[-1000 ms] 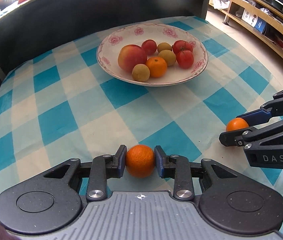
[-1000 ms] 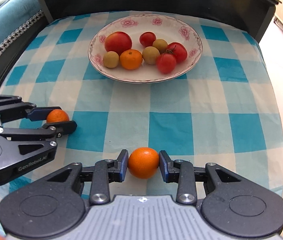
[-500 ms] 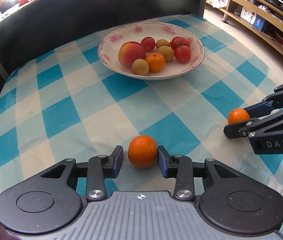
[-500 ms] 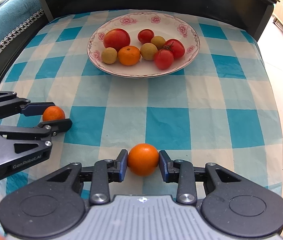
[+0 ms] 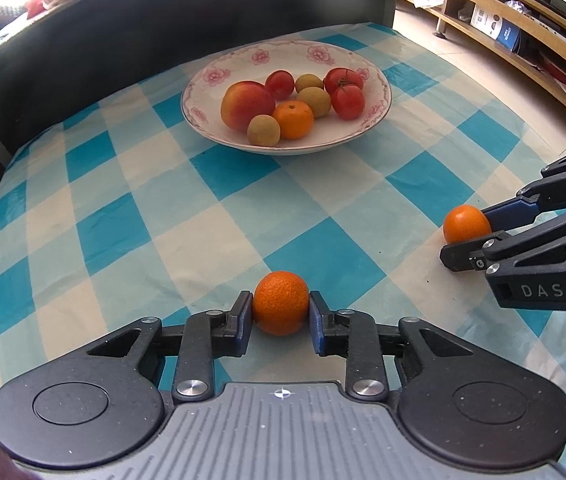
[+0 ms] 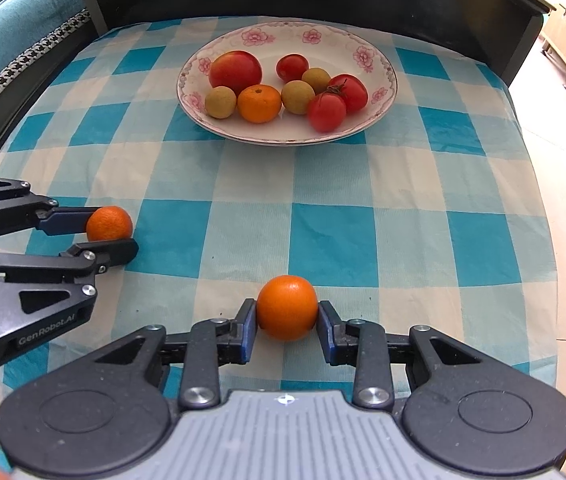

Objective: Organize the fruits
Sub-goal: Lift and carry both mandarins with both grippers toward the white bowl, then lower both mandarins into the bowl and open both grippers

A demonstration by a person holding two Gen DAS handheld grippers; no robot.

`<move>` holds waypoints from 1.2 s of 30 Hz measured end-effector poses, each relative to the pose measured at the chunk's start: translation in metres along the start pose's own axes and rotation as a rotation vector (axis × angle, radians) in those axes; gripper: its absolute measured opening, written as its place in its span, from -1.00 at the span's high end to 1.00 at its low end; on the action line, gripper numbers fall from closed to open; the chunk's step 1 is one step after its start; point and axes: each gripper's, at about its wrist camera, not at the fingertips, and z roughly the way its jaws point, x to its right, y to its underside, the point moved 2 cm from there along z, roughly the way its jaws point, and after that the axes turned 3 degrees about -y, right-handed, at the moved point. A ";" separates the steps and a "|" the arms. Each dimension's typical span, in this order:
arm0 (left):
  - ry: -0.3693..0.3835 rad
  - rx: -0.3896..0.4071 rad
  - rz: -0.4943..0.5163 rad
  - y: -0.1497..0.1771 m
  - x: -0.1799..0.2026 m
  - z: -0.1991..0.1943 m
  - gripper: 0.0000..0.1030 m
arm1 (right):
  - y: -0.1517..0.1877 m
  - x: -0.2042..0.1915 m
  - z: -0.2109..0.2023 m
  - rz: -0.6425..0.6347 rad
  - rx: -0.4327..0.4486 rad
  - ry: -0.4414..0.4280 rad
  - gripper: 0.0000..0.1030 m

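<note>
My left gripper (image 5: pixel 281 316) is shut on a small orange (image 5: pixel 281 303) and holds it just above the checked cloth; this gripper and orange also show in the right wrist view (image 6: pixel 109 224). My right gripper (image 6: pixel 287 320) is shut on a second orange (image 6: pixel 287 307); it also shows in the left wrist view (image 5: pixel 466 225). A white flowered plate (image 5: pixel 375 114) at the far middle of the table holds an apple (image 5: pixel 247 105), an orange (image 5: pixel 293 119), tomatoes and small greenish fruits.
The blue and white checked cloth (image 5: pixel 211 216) covers the table. A dark raised back edge (image 5: pixel 163 28) runs behind the plate. Wooden shelves (image 5: pixel 523 28) stand to the right, beyond the table's right edge. A teal sofa (image 6: pixel 11 20) lies to the left.
Both grippers have lifted and drawn back a little with their oranges. The left gripper's fingers stood slightly off its orange half a second ago and now press on it.
</note>
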 end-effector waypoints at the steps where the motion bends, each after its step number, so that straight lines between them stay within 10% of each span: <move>1: 0.001 0.003 -0.002 -0.001 0.000 -0.001 0.30 | 0.000 0.000 -0.001 0.002 0.003 0.000 0.34; 36: 0.026 0.104 -0.081 -0.087 -0.013 0.017 0.29 | -0.084 0.032 -0.003 0.116 0.135 -0.016 0.33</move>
